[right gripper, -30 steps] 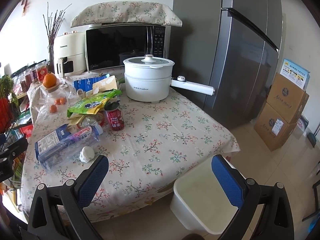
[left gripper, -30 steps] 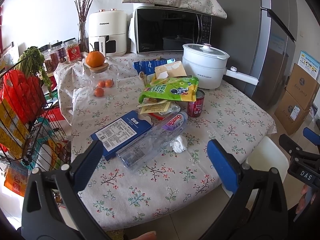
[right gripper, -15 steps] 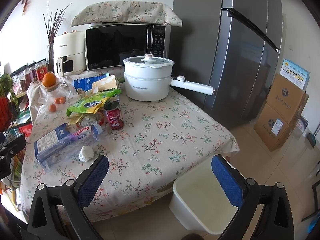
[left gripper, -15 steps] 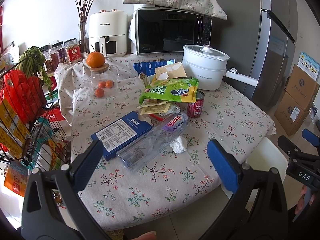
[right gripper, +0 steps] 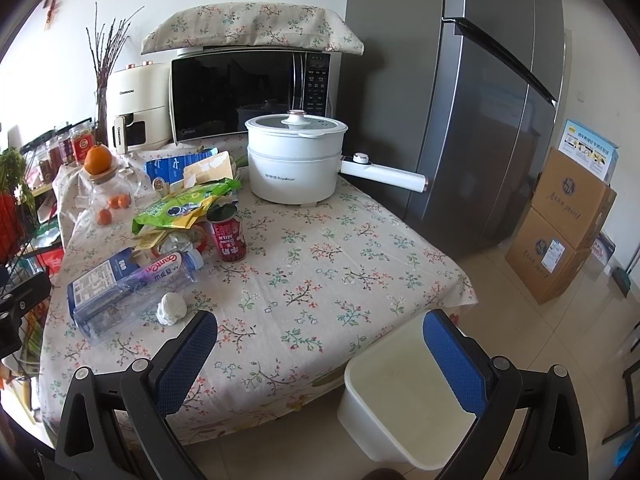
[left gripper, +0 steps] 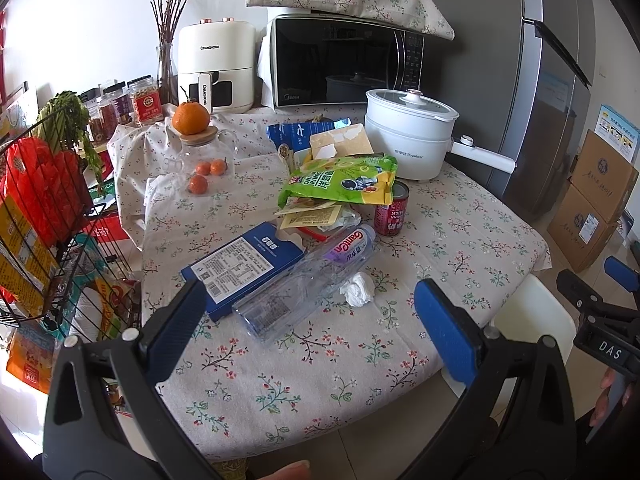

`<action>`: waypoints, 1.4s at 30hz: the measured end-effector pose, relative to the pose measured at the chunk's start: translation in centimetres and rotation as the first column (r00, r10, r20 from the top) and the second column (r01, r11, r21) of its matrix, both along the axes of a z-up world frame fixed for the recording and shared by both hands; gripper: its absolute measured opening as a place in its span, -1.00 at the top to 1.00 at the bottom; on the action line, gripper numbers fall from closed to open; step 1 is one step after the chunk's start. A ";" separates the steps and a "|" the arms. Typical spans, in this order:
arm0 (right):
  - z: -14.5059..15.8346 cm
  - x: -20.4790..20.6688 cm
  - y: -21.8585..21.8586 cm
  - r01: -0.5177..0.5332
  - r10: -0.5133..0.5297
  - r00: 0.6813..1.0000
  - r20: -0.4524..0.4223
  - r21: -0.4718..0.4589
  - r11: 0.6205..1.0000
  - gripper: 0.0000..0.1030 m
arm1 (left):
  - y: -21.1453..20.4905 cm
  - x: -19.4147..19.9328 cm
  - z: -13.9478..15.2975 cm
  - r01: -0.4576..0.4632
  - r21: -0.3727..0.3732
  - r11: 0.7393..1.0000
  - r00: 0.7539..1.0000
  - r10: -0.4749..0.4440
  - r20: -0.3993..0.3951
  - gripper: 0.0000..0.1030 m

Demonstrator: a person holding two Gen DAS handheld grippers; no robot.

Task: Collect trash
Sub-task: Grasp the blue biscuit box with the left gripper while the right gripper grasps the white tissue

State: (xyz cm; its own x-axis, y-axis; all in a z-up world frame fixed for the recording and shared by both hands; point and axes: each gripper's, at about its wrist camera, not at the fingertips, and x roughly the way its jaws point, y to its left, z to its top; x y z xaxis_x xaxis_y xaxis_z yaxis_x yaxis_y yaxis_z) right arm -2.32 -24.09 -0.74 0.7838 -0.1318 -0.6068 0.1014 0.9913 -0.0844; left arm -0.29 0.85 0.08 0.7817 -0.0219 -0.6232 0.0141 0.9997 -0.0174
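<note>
Trash lies on the floral tablecloth: a crumpled white tissue, a clear plastic bottle, a blue carton, a green snack bag, a red can and wrappers. A white bin stands on the floor at the table's right corner. My left gripper is open and empty, above the table's near edge. My right gripper is open and empty, above the bin's left rim.
A white electric pot, microwave, air fryer, glass jar with oranges stand at the back. A wire rack is at left, the fridge and cardboard boxes at right.
Both grippers have barely moved; the views have shifted only slightly. Nothing on the table has moved.
</note>
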 end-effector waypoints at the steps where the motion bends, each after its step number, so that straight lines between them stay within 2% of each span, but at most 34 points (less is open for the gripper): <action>1: 0.0 0.1 0.0 -0.003 0.003 1.000 -0.001 0.001 1.000 -1.00 | 0.0 0.0 0.0 0.004 -0.007 1.000 1.000 -0.004 0.002 -1.00; 5: 0.3 0.3 0.2 -0.013 0.013 1.000 -0.014 -0.018 1.000 -1.00 | 0.2 0.2 0.1 0.027 -0.019 0.999 1.000 -0.026 0.014 -1.00; 9: 0.6 1.4 0.7 -0.044 0.043 0.996 -0.079 -0.017 0.999 -1.00 | 0.6 1.4 0.6 0.090 -0.016 0.996 0.996 -0.089 0.009 -1.00; 12: 0.7 2.9 1.1 -0.067 0.065 0.986 -0.151 -0.009 0.998 -1.00 | 1.4 3.4 0.6 0.146 -0.038 0.989 0.987 -0.148 -0.056 -1.00; 14: 0.8 4.3 1.2 -0.084 0.084 0.978 -0.192 0.006 0.996 -1.00 | 2.1 5.2 0.5 0.163 -0.022 0.986 0.980 -0.164 -0.113 -1.00; 16: 0.8 6.0 1.4 -0.113 0.119 0.965 -0.233 0.039 0.993 -1.00 | 2.5 7.4 -0.2 0.208 -0.002 0.978 0.961 -0.204 -0.188 -1.00; 18: 0.5 7.7 1.6 -0.150 0.176 0.945 -0.276 0.112 0.982 -1.00 | 3.1 9.3 -1.1 0.233 -0.008 0.972 0.940 -0.227 -0.254 -1.00; 21: -0.9 10.1 2.3 -0.183 0.246 0.910 -0.334 0.210 0.961 -0.99 | 4.7 11.8 -2.8 0.224 -0.024 0.974 0.923 -0.221 -0.314 -0.99; 25: -4.3 12.0 2.6 -0.165 0.266 0.885 -0.383 0.275 0.947 -0.92 | 7.4 14.5 -5.6 0.164 -0.044 0.986 0.902 -0.168 -0.397 -0.91; 27: -6.1 12.7 2.6 -0.142 0.268 0.847 -0.458 0.291 0.946 -0.78 | 8.7 16.2 -7.0 0.147 -0.050 0.988 0.890 -0.154 -0.430 -0.88; 28: -6.4 12.9 2.6 -0.143 0.275 0.839 -0.469 0.298 0.944 -0.77 | 9.2 16.8 -7.7 0.136 -0.047 0.990 0.883 -0.143 -0.448 -0.86; 31: -6.6 13.6 2.7 -0.132 0.275 0.841 -0.467 0.315 0.940 -0.77 | 10.7 18.1 -10.2 0.094 -0.027 0.995 0.852 -0.094 -0.515 -0.81; 34: -6.9 14.3 3.1 -0.119 0.298 0.832 -0.468 0.374 0.920 -0.77 | 11.2 18.7 -11.8 0.108 -0.003 0.994 0.837 -0.093 -0.539 -0.81; 39: -7.5 14.9 4.6 -0.131 0.303 0.823 -0.481 0.358 0.925 -0.77 | 9.9 18.3 -13.3 0.264 0.073 0.962 0.807 -0.179 -0.563 -0.83; 42: -7.5 14.9 5.1 -0.143 0.317 0.817 -0.481 0.364 0.920 -0.77 | 8.9 17.4 -13.0 0.329 0.130 0.935 0.805 -0.206 -0.557 -0.93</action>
